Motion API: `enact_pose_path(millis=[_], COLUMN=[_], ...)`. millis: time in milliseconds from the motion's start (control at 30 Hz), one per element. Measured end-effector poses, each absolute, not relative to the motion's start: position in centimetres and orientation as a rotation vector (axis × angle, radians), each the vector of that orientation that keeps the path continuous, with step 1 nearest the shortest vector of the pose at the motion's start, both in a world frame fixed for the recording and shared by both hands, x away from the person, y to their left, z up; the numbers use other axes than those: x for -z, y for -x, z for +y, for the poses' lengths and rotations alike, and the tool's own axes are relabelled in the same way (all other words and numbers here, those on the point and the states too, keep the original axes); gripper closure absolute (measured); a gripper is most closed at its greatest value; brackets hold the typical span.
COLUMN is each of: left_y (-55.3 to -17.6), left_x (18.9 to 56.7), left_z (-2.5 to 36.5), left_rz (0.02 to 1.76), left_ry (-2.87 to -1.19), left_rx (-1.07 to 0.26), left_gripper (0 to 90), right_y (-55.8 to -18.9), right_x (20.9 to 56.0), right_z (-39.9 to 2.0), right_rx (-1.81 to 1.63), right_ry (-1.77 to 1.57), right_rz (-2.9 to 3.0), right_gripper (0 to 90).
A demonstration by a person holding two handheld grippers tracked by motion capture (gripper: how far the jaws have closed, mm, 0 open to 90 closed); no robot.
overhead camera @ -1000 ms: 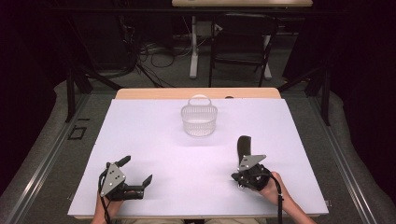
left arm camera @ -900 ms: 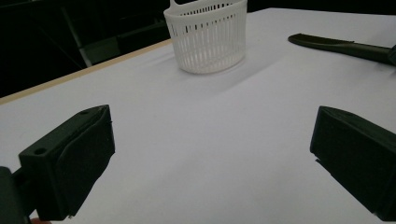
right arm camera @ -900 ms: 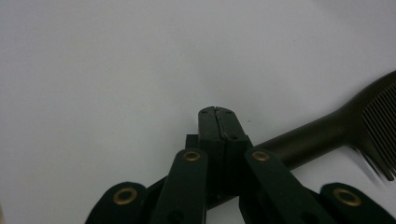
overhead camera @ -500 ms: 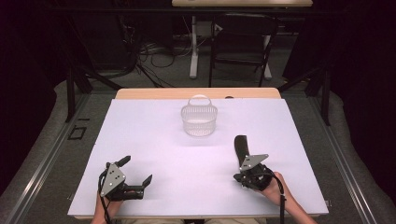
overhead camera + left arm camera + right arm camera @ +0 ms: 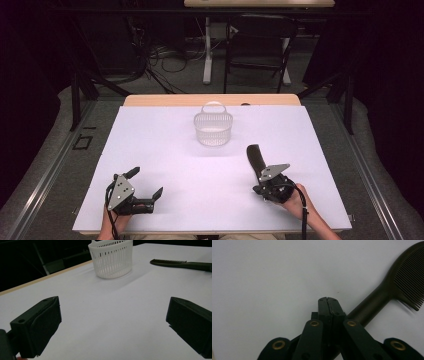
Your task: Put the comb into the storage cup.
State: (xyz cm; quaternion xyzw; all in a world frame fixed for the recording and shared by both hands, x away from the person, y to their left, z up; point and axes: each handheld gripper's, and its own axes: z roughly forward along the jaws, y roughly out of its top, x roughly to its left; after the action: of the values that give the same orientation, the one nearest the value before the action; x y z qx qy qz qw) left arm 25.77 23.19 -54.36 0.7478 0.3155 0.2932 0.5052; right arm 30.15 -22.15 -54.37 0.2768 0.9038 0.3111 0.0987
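A black comb (image 5: 255,157) lies on the white table right of centre, its teeth end (image 5: 409,277) pointing away from me. My right gripper (image 5: 263,178) rests at the comb's near end. In the right gripper view its jaws (image 5: 328,300) are pressed together with nothing between the tips. The comb's handle (image 5: 372,306) runs out from under their right side. My left gripper (image 5: 146,181) sits near the front left edge, open and empty (image 5: 112,322). A white slatted basket (image 5: 213,127) with a handle stands at the back middle.
The white table sheet (image 5: 165,145) reaches a wooden strip at the back edge (image 5: 165,100). Dark floor, cables and table legs lie beyond. The basket (image 5: 111,258) and the comb (image 5: 180,263) appear ahead of the left jaws.
The comb's far end has swung slightly to the left. Both hands have stayed where they were.
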Motion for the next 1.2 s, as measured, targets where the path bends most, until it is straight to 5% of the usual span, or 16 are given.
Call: enact_pose_path(millis=[1200], left_y=[-25.8], left_x=[54.4], left_z=[23.3], left_rz=[0.763], left_ry=[-1.809], left_rx=[-0.707], left_gripper=[0.1], right_y=[-30.8], right_x=[54.2], right_z=[-24.0], right_rx=[-0.889], right_ry=[-0.919], right_rz=[2.659], right_gripper=[90.0])
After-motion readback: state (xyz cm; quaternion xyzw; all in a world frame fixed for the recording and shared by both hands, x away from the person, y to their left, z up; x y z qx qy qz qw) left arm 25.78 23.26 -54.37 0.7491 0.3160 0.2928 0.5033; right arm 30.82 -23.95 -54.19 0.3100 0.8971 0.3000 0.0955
